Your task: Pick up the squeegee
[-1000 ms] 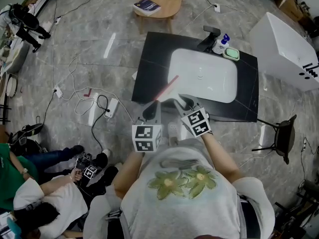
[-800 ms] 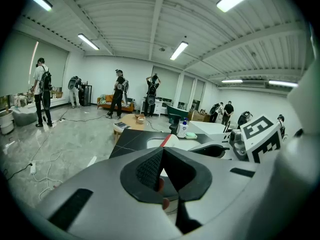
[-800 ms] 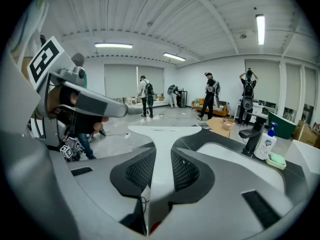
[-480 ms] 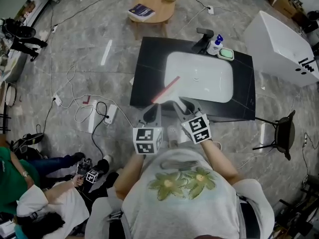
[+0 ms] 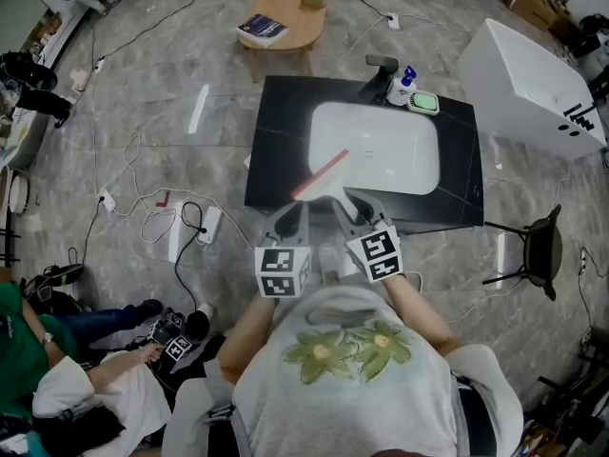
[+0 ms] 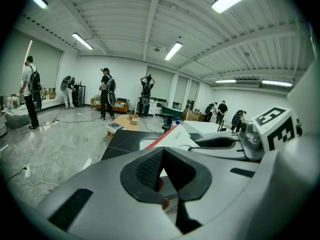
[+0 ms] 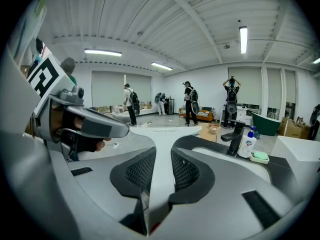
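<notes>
Head view: right tongs [image 5: 337,196], clamped on the squeegee [image 5: 319,174], have raised it above the sink [image 5: 400,150], so pickup looks done; left tongs [image 5: 287,215] closed, empty.

Left gripper [image 6: 161,151] fills the foreground. Dark textured pads [image 6: 148,169] meet at their far tips, nothing between them; a fingertip shows through the gap nearer the camera. Just beyond, the right gripper [image 6: 200,143] reaches in from the right, marker cube [image 6: 272,130] facing the lens. A white squeegee [image 6: 179,136] with a red edge juts from its tip, above a black countertop [image 6: 117,145] with an inset white sink [image 6: 145,143]. Behind, a low wooden table [image 6: 125,125] bears a book [image 6: 115,126] and a bowl [image 6: 134,120]. Several people with backpacks [image 6: 106,91] stand farther back. Cables [image 6: 40,170] lie loose on the grey floor.
</notes>
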